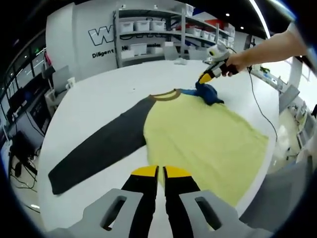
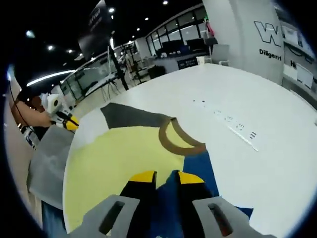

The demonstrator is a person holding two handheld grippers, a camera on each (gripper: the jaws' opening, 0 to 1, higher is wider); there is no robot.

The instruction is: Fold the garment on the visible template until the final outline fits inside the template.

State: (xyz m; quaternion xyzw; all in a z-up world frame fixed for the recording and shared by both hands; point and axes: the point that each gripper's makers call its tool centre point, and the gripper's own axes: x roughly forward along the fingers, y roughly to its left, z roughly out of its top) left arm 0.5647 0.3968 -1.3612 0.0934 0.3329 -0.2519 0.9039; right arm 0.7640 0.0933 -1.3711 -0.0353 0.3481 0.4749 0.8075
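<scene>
Yellow-tipped jaws of the left gripper (image 1: 159,171) are seen at six o'clock in the left gripper view, pressed almost together with nothing between them, above the near hem of the garment (image 1: 198,134). That garment is spread flat on the white table (image 1: 109,89), its pale yellow body in the centre, a brown collar (image 1: 166,95) at twelve o'clock of it, and a dark grey sleeve (image 1: 99,153) stretched out toward eight o'clock. At one o'clock, the blue sleeve (image 1: 208,93) is bunched beside the collar, and the right gripper (image 1: 205,78), held by a hand (image 1: 234,63), is closed on it. In the right gripper view, the blue sleeve (image 2: 168,198) is pinched between the right gripper's (image 2: 161,177) jaws at six o'clock, with the collar (image 2: 174,139) just beyond and the table (image 2: 237,99) past it. Shelving with white bins (image 1: 163,29) is seen behind the table at twelve o'clock.
</scene>
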